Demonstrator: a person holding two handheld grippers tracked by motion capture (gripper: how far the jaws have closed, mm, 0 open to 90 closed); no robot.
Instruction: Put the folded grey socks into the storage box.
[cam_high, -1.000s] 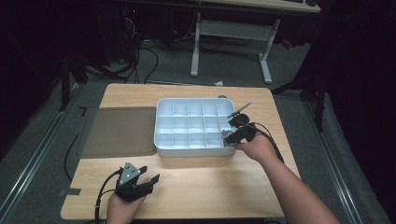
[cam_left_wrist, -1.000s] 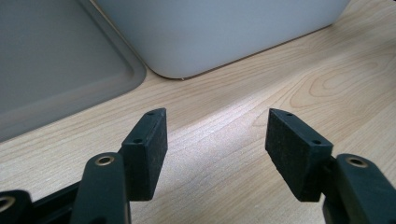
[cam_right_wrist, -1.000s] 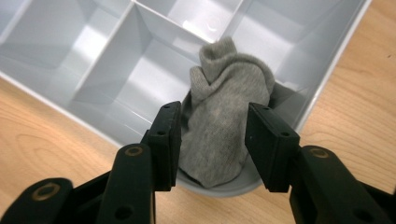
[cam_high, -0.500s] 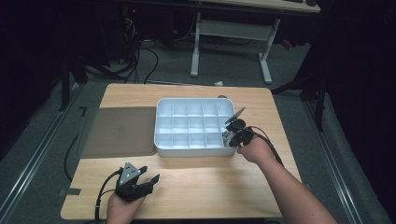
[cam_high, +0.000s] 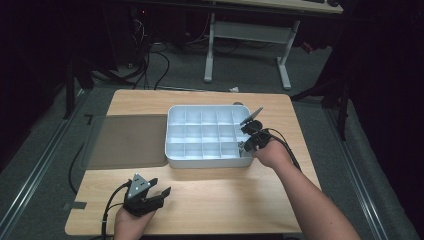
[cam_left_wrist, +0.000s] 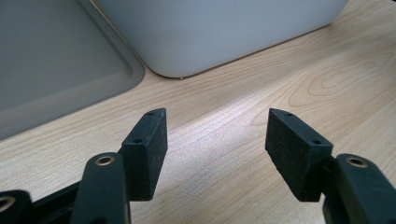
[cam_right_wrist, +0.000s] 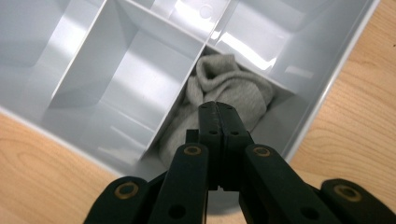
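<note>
A white divided tray (cam_high: 168, 135) stands in the middle of the wooden table. A crumpled grey cloth (cam_right_wrist: 236, 84) lies in its near right corner compartment, seen in the right gripper view. My right gripper (cam_high: 241, 146) points down into that corner. Its jaws (cam_right_wrist: 217, 109) are pressed flat together with their tips just over the cloth, and I see no fabric between the pads. My left gripper (cam_high: 159, 186) rests low at the table's near left, open, with bare wood between its fingers (cam_left_wrist: 217, 140). It faces the tray's outer wall (cam_left_wrist: 219, 32).
A flat grey lid (cam_high: 127, 140) lies on the table against the tray's left side, and its rounded corner (cam_left_wrist: 51, 60) shows in the left gripper view. The tray's other compartments look bare. A desk frame and cables stand on the floor beyond the table.
The right hand has shifted slightly toward the tray's near right corner and tipped its gripper down into it. The left hand has stayed where it was.
</note>
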